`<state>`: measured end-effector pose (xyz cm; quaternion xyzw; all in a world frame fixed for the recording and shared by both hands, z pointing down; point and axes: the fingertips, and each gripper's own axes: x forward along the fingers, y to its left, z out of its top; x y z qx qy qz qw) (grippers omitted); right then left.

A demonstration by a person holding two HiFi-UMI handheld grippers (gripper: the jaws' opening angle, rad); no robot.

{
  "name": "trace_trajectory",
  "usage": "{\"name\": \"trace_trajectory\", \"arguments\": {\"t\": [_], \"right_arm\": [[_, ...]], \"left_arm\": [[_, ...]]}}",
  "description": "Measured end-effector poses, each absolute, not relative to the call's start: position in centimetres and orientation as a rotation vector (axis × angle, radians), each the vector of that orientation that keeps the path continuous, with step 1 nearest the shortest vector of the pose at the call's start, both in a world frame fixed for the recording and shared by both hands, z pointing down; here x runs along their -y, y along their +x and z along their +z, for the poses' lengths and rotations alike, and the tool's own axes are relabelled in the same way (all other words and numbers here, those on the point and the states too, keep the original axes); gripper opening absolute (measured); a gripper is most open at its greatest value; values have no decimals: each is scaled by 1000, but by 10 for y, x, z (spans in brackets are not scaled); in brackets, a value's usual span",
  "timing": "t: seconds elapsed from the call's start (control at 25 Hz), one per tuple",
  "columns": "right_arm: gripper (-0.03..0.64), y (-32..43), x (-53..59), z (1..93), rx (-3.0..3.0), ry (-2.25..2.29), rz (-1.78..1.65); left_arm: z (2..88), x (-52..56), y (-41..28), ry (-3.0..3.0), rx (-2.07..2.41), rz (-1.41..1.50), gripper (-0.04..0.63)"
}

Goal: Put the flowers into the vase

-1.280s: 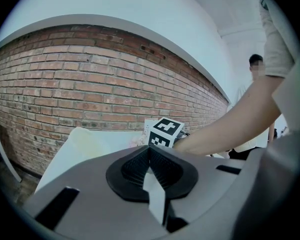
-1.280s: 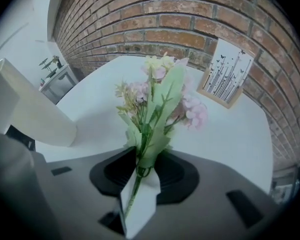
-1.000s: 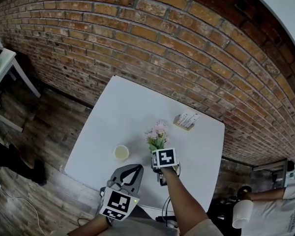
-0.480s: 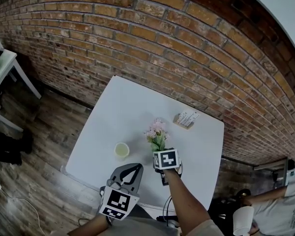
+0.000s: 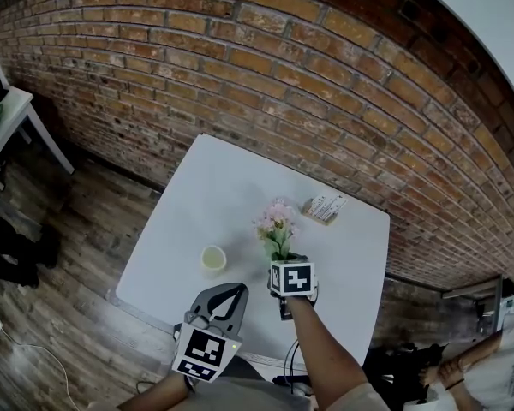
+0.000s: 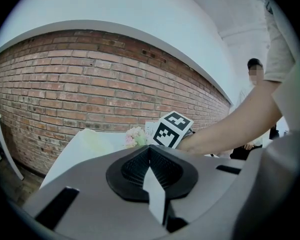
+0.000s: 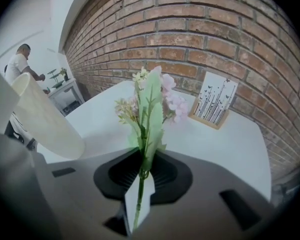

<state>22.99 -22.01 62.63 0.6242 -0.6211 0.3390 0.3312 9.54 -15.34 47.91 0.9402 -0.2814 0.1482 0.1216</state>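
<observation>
A bunch of pink flowers with green leaves (image 5: 276,225) stands up from my right gripper (image 5: 283,264), above the white table (image 5: 223,187). In the right gripper view the thin green stem (image 7: 140,194) sits pinched between the pads, and the blooms (image 7: 155,96) point away from me. The jaws have just been closing on that stem. The cream vase (image 5: 212,260) stands upright to the left of the flowers, and shows large at the left in the right gripper view (image 7: 45,124). My left gripper (image 5: 238,289) hovers at the table's front edge, jaws together and empty.
A wooden holder with printed cards (image 5: 324,209) stands at the table's back right, beyond the flowers (image 7: 213,104). A brick wall (image 5: 265,67) runs behind the table. A white side table (image 5: 4,114) is far left, and a person (image 5: 497,358) is at the lower right.
The right gripper has risen a little with the flowers, which now stand higher and more upright. The left gripper has kept still. A person at the lower right has moved.
</observation>
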Motion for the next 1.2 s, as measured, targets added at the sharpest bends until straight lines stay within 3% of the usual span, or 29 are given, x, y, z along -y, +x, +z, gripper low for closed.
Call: {"name": "trace_trajectory", "arguments": {"t": [1.2], "right_arm": [[52,178,229,488,2125,1903,314]], "left_arm": [[454,134,70,2761,962,389,9]]}}
